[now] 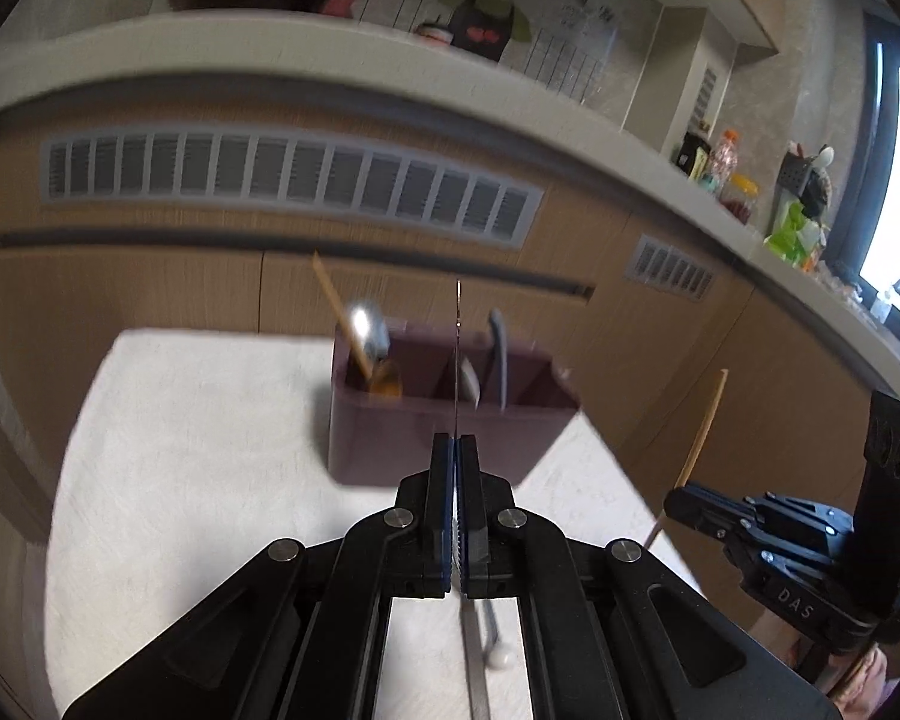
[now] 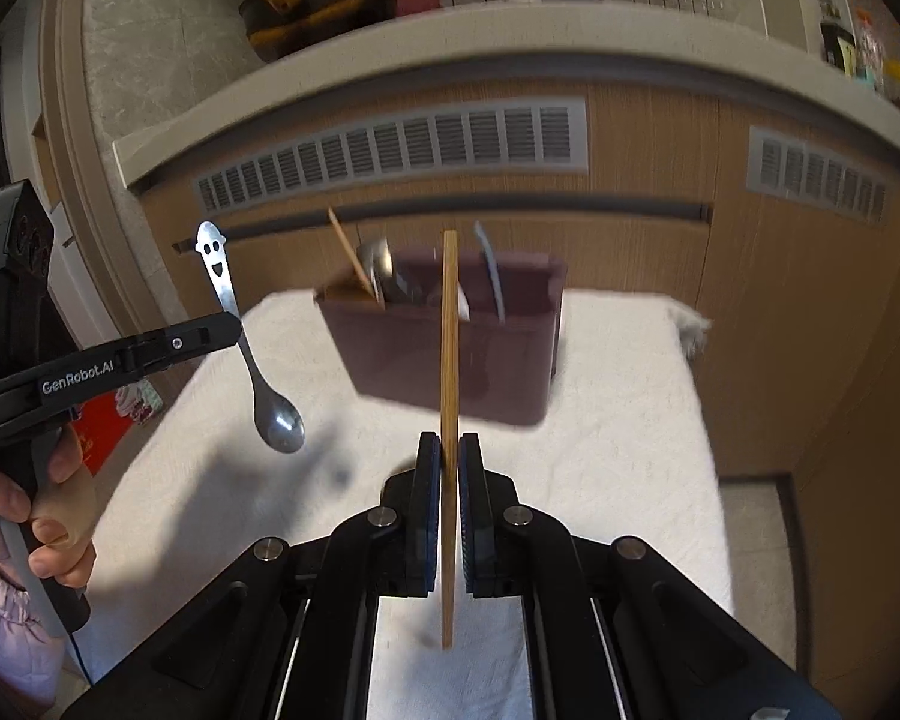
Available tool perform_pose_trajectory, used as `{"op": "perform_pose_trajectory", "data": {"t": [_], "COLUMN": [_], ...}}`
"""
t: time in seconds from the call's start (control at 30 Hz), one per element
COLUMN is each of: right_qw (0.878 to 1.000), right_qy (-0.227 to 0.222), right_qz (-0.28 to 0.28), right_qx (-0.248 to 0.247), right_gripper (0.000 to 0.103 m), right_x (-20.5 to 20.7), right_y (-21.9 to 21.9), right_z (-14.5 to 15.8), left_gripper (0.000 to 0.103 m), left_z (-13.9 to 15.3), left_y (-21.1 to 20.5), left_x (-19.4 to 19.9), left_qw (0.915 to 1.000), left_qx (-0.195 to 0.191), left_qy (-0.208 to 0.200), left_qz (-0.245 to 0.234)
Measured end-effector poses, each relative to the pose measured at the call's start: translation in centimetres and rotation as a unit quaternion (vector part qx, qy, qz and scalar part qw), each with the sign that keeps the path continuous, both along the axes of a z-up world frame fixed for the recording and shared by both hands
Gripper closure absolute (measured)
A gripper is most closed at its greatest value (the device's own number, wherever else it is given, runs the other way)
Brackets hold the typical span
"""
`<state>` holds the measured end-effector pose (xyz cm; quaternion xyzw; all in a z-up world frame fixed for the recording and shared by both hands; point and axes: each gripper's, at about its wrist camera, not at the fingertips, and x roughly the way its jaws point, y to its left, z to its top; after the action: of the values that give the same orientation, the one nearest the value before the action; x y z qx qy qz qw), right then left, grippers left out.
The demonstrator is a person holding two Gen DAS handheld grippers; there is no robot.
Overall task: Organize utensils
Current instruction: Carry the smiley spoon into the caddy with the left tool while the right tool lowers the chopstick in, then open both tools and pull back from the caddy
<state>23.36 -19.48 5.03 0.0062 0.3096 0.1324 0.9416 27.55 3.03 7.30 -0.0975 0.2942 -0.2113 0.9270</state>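
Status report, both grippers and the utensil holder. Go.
Left gripper shut on smiley spoon. Right gripper shut on wooden chopstick. Maroon holder ahead on white cloth, part filled. Nothing in the way.

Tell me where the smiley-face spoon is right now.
In the right wrist view the smiley-face spoon hangs at the left, clamped by its handle in the left gripper, bowl down above the white cloth, left of the maroon utensil caddy.

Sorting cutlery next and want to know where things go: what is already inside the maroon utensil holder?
The maroon utensil holder has a wooden chopstick and a metal spoon in its left compartment, and a grey handle further right. Its walls hide their lower ends; blur obscures the rest.
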Motion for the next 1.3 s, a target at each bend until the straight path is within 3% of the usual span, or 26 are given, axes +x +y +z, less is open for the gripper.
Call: {"op": "perform_pose_trajectory", "data": {"t": [0.17, 0.27, 0.37, 0.73, 1.1, 1.2, 1.3], "right_qw": [0.995, 0.990, 0.988, 0.992, 0.999, 0.999, 0.999], "right_qy": [-0.102, -0.138, -0.147, -0.107, -0.023, 0.007, 0.030], "right_qz": [0.004, -0.002, -0.004, -0.008, -0.006, 0.011, 0.019], "right_qx": [-0.014, -0.030, -0.043, -0.062, -0.035, -0.030, -0.030], "right_gripper": [0.098, 0.098, 0.098, 0.097, 0.097, 0.095, 0.081], "right_x": [2.6, 4.5, 6.2, 10.5, 13.7, 14.1, 14.2], "right_y": [0.5, 1.1, 1.7, 2.0, 1.1, 1.1, 1.1], "right_z": [8.2, 11.0, 11.6, 8.2, 2.8, 1.0, -0.6], "left_gripper": [0.103, 0.103, 0.103, 0.103, 0.100, 0.100, 0.097], "left_z": [6.3, 8.3, 8.6, 4.6, -1.7, -2.9, -3.4], "left_y": [0.0, -0.2, -0.8, -2.2, -3.9, -4.1, -3.9], "left_x": [2.1, 3.9, 6.1, 10.6, 12.7, 13.0, 12.8], "left_qw": [0.9974, 0.9957, 0.9956, 0.9984, 0.9991, 0.9982, 0.9976], "left_qx": [-0.008, -0.012, -0.008, 0.014, 0.029, 0.027, 0.027], "left_qy": [-0.071, -0.092, -0.093, -0.055, 0.029, 0.053, 0.064], "left_qz": [0.000, 0.004, 0.000, 0.000, -0.013, -0.012, -0.009]}}
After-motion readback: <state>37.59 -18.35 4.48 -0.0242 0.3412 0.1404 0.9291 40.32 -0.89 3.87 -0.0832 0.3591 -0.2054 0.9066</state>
